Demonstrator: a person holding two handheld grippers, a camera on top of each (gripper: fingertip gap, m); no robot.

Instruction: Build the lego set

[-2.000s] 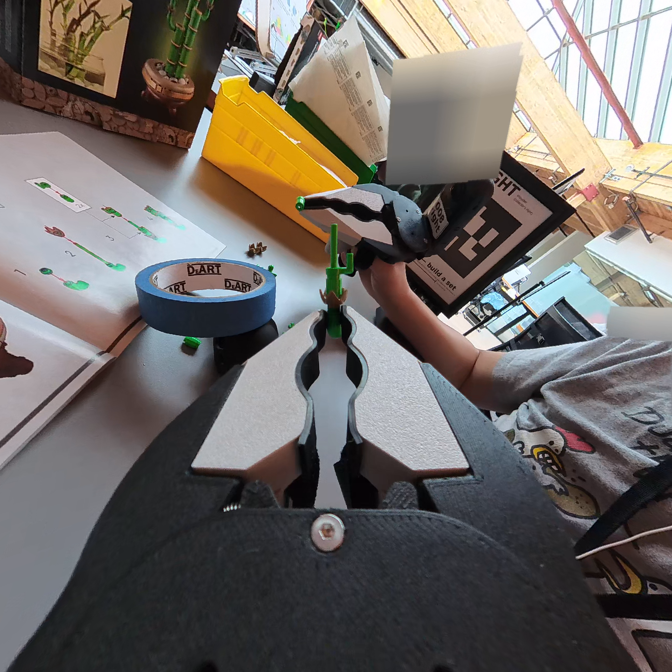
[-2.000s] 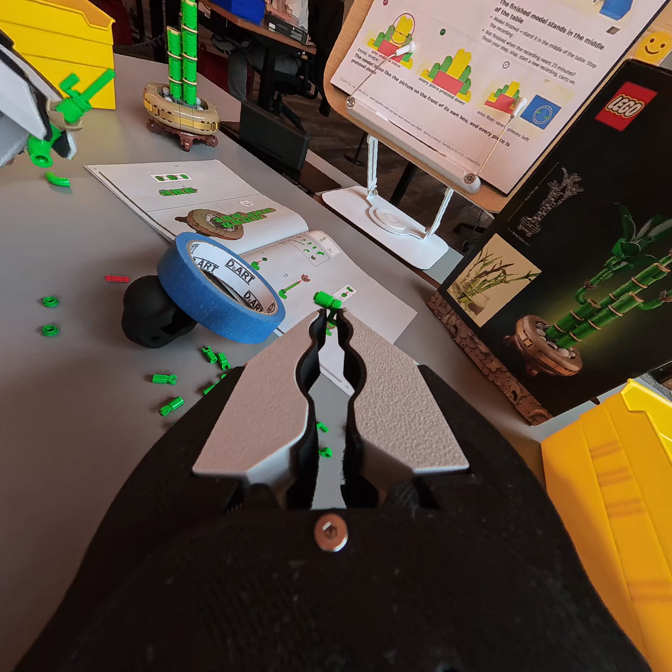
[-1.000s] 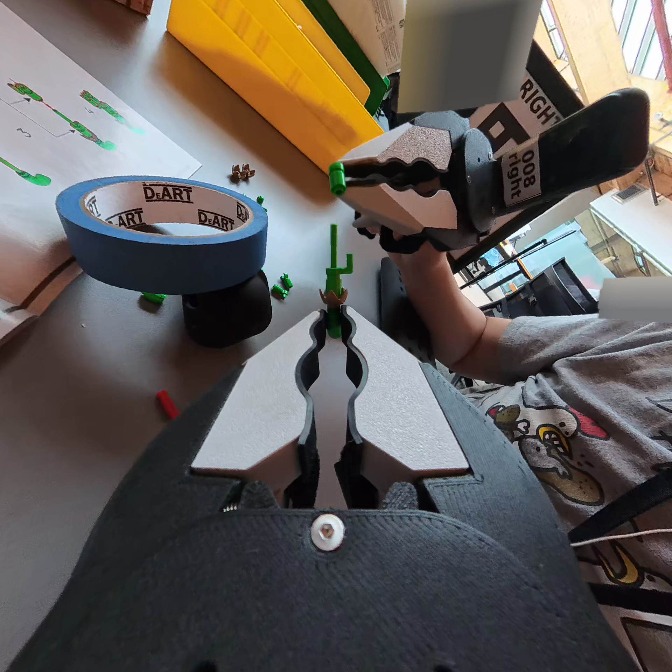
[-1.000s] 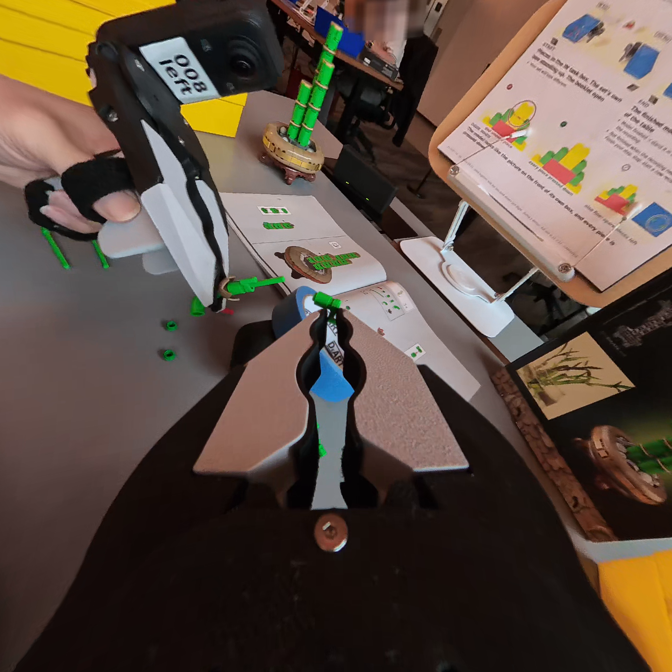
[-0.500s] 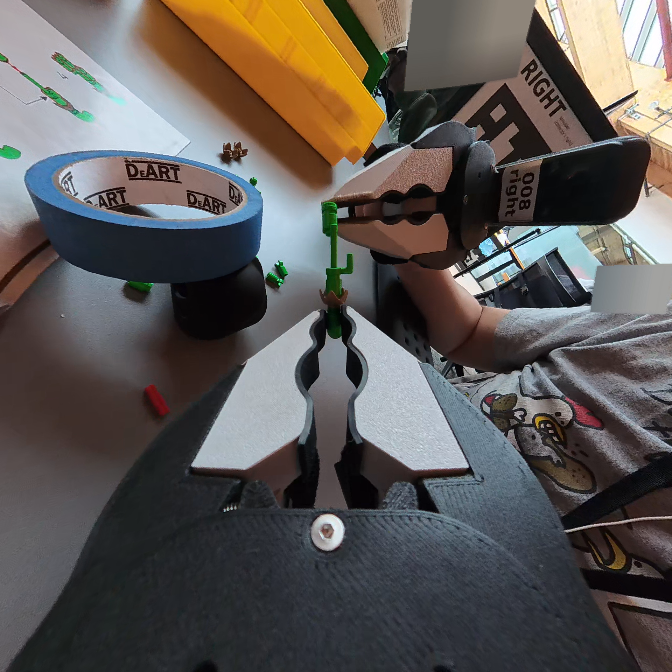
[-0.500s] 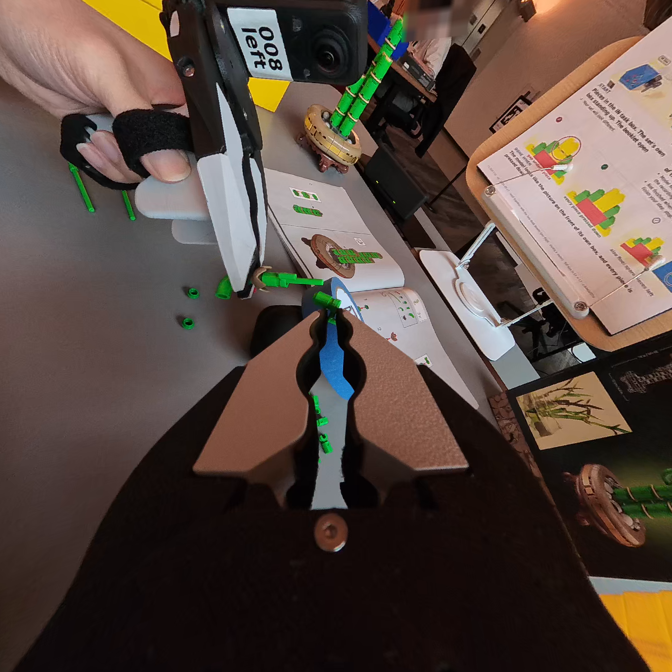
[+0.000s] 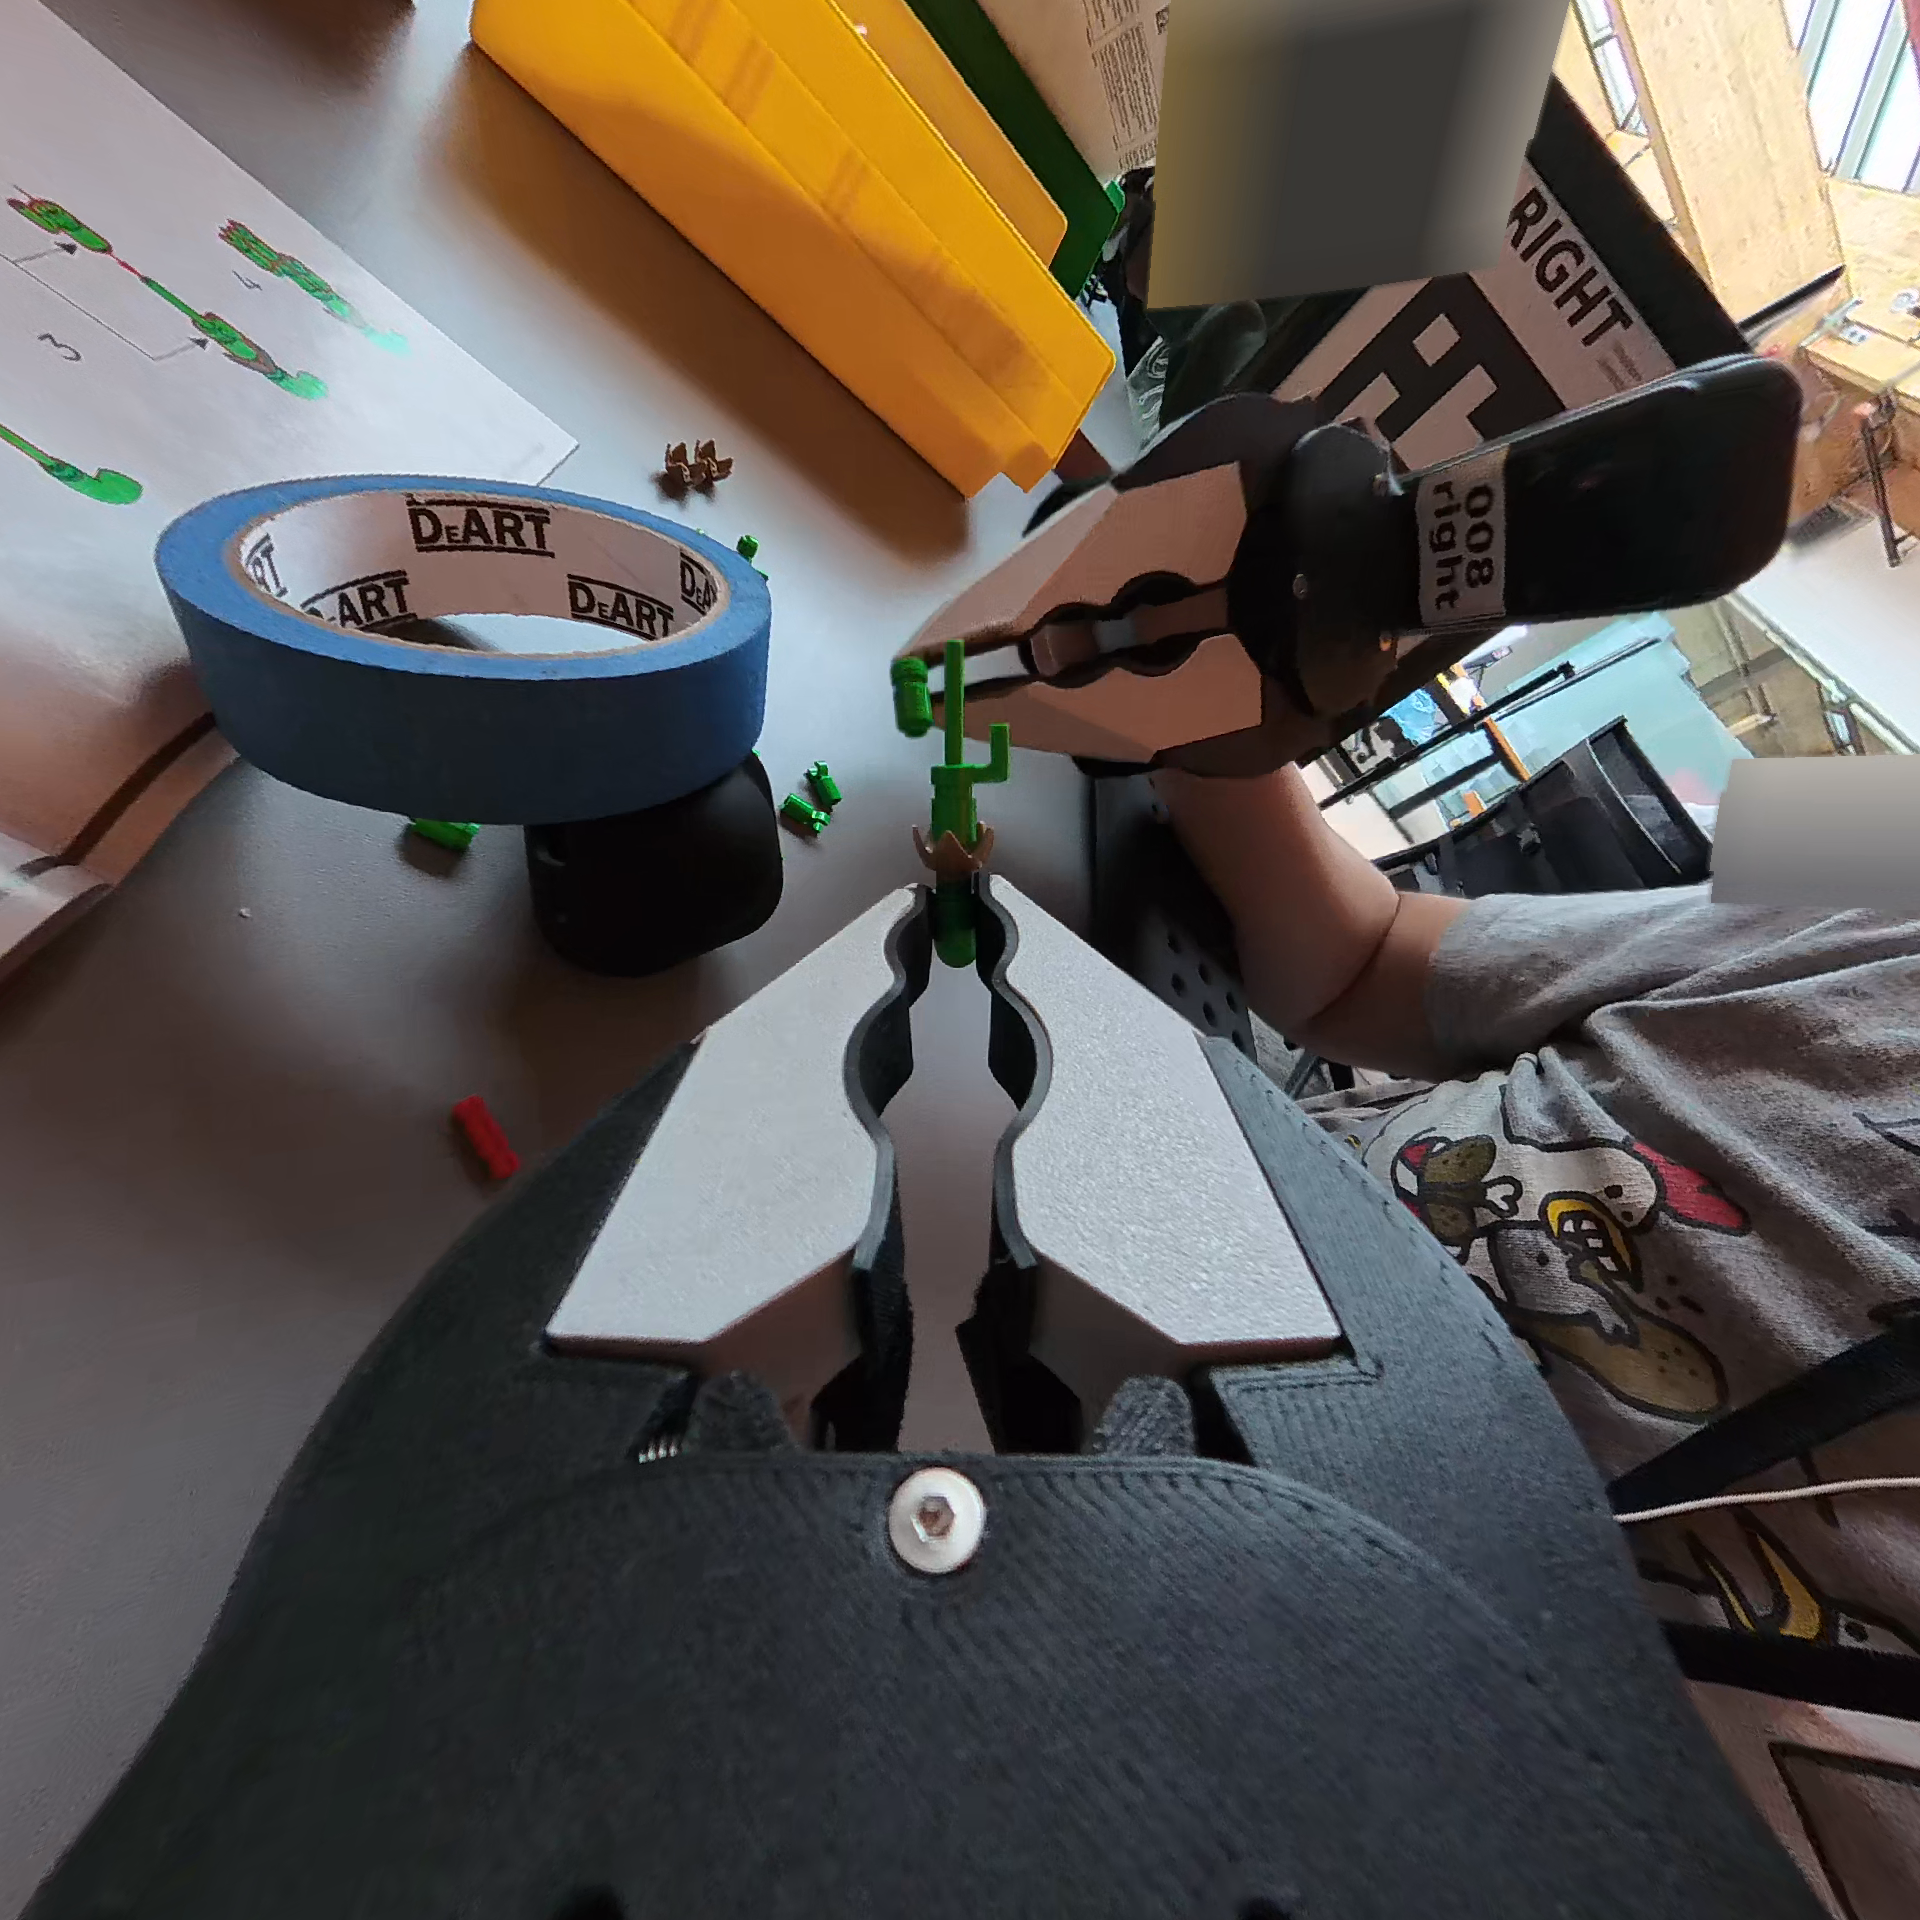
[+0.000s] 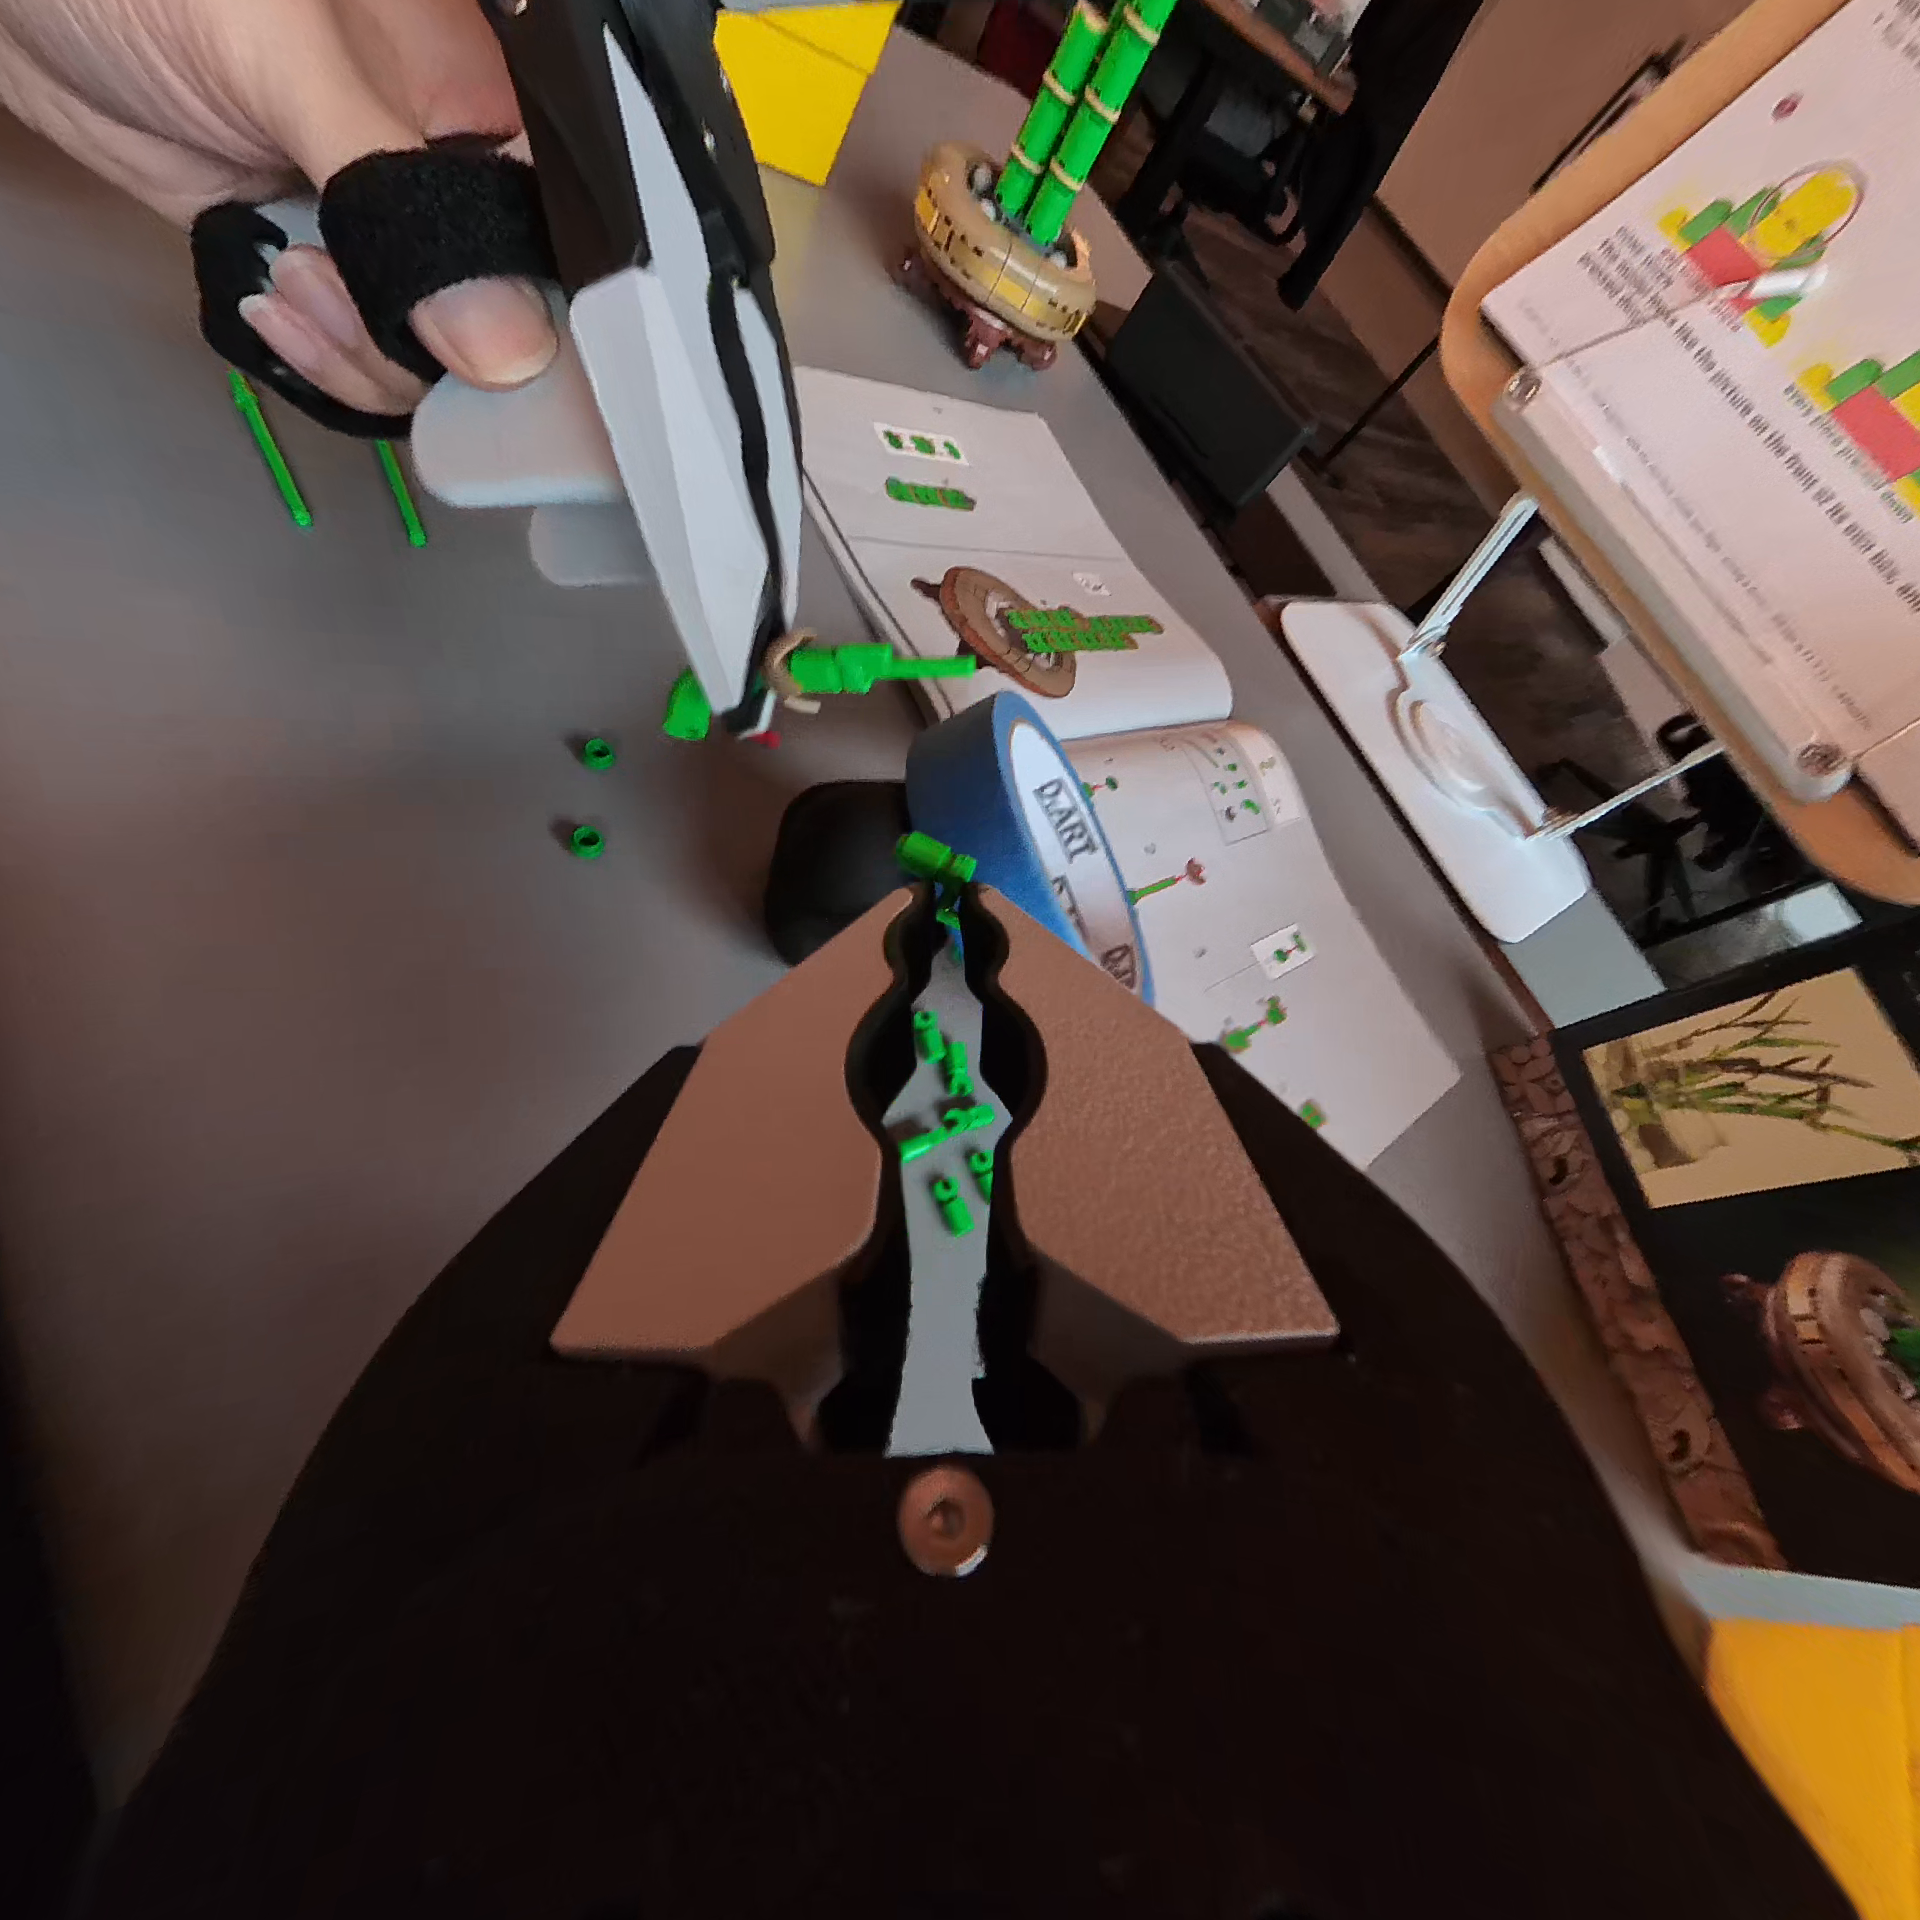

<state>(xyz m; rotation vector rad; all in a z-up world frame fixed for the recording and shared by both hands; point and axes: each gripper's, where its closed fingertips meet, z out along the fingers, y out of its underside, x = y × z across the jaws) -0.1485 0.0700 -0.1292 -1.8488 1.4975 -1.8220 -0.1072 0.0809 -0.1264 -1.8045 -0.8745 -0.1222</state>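
My left gripper (image 7: pixel 951 902) is shut on a thin green stem piece (image 7: pixel 958 790) with a tan collar and a side branch, held above the table. My right gripper (image 8: pixel 940 891) is shut on a small green cylinder piece (image 8: pixel 928 857). In the left wrist view the right gripper (image 7: pixel 914 681) holds that cylinder (image 7: pixel 910 694) just left of the stem's top end, almost touching it. In the right wrist view the left gripper (image 8: pixel 750 694) holds the stem (image 8: pixel 868 665) level, up and left of my right tips. A partly built bamboo model (image 8: pixel 1013 249) stands at the back.
A blue tape roll (image 7: pixel 457 644) leans on a black object (image 7: pixel 655 883). Open instruction booklet (image 8: pixel 1039 603), yellow bin (image 7: pixel 831 229), set box (image 8: pixel 1766 1195). Several loose green pieces (image 8: pixel 951 1143), a red pin (image 7: pixel 483 1138) and two green rods (image 8: pixel 270 457) lie on the grey table (image 7: pixel 208 1195). Spacing between my two grippers at the tips: around 5 cm. From the left gripper's tips to the partly built bamboo model (image 8: pixel 1013 249) is close to 35 cm.
The right gripper came down and closer, bringing its green cylinder from above the stem to beside the stem's top end. My left gripper kept its hold and tilted slightly.
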